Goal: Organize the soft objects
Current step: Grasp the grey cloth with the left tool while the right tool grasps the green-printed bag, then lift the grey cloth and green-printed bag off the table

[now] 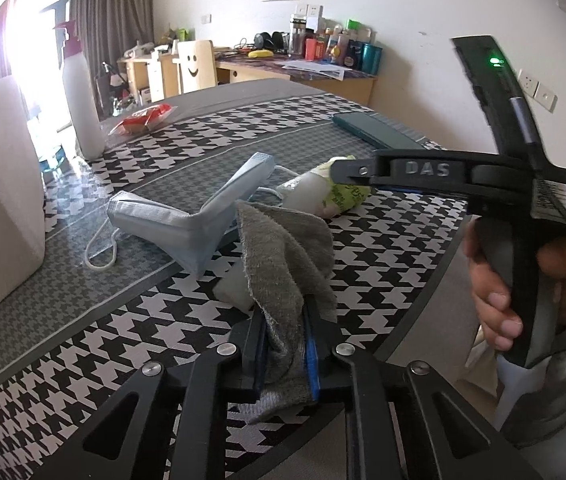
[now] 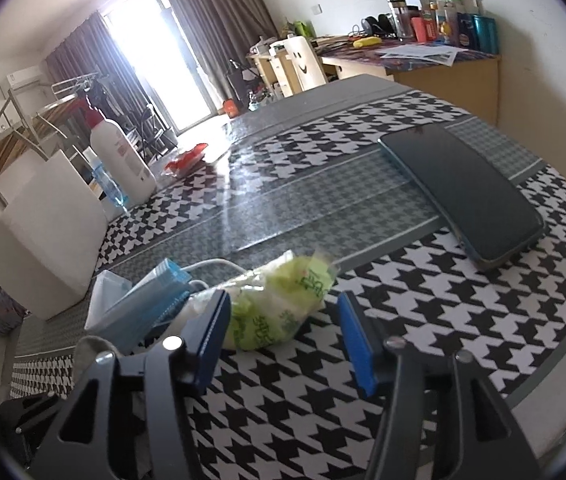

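My left gripper point(image 1: 285, 344) is shut on a grey sock point(image 1: 283, 248), whose loose end flops forward over the houndstooth tablecloth point(image 1: 383, 248). Just beyond the sock lies a bent stack of blue face masks point(image 1: 199, 216) with white ear loops. To their right is a green and white tissue pack point(image 1: 319, 196). My right gripper point(image 2: 283, 320) stands open around the near end of the tissue pack point(image 2: 279, 304); the left pad is against the pack and the right pad is apart from it. In the left wrist view a hand point(image 1: 495, 300) holds the right gripper point(image 1: 343, 174) over the pack.
A dark phone point(image 2: 467, 192) lies at the right. At the left stand a white box point(image 2: 51, 236) and a white pump bottle point(image 2: 123, 160), with a red packet point(image 2: 187, 160) behind. A small white piece point(image 1: 235, 292) lies under the sock. The table edge runs close on the right.
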The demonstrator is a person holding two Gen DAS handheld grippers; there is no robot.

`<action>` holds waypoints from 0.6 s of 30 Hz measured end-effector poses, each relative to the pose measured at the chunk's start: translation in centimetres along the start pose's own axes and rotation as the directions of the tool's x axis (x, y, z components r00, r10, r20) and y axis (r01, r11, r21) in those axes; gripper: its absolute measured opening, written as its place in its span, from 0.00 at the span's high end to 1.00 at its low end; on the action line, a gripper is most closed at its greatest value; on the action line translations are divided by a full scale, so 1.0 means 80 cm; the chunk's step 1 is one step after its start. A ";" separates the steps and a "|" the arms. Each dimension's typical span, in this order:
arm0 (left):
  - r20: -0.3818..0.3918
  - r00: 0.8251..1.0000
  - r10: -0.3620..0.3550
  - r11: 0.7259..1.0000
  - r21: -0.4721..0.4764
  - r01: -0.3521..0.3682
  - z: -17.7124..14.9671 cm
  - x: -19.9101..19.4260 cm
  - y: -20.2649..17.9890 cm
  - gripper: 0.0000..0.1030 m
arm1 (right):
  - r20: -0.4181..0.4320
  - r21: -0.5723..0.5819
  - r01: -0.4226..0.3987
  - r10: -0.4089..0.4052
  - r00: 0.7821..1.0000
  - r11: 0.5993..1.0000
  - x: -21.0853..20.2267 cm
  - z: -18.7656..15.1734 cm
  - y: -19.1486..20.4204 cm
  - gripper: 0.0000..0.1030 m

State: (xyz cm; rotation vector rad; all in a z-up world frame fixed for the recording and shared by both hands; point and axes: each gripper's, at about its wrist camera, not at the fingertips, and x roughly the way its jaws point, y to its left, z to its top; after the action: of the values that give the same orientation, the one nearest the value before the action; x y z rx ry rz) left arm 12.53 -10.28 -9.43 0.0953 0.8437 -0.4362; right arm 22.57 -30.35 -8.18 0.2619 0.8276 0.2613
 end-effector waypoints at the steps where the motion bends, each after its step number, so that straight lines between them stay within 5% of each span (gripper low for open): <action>1: 0.004 1.000 -0.003 1.000 0.002 0.003 0.000 -0.001 0.000 0.84 | -0.009 -0.002 0.001 -0.001 1.000 1.000 0.004 0.000 0.002 0.42; 8: 0.037 0.999 -0.002 1.000 0.007 0.001 -0.002 -0.016 0.000 0.85 | -0.028 -0.019 -0.001 0.001 1.000 1.000 0.013 -0.001 0.014 0.43; 10: 0.040 0.999 0.004 1.000 0.005 -0.004 -0.002 -0.018 0.002 0.85 | -0.029 -0.030 0.004 -0.005 1.000 1.000 0.015 -0.002 0.016 0.56; 18: 0.064 0.998 0.022 1.000 -0.007 -0.021 -0.002 -0.030 0.008 0.85 | -0.028 -0.067 0.019 -0.021 0.999 0.998 0.020 -0.004 0.023 0.73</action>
State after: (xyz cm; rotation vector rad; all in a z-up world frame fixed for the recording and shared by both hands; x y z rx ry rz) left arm 11.28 -8.81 -7.78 0.0842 0.7801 -0.4143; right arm 23.17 -28.08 -8.87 0.1875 0.8478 0.2741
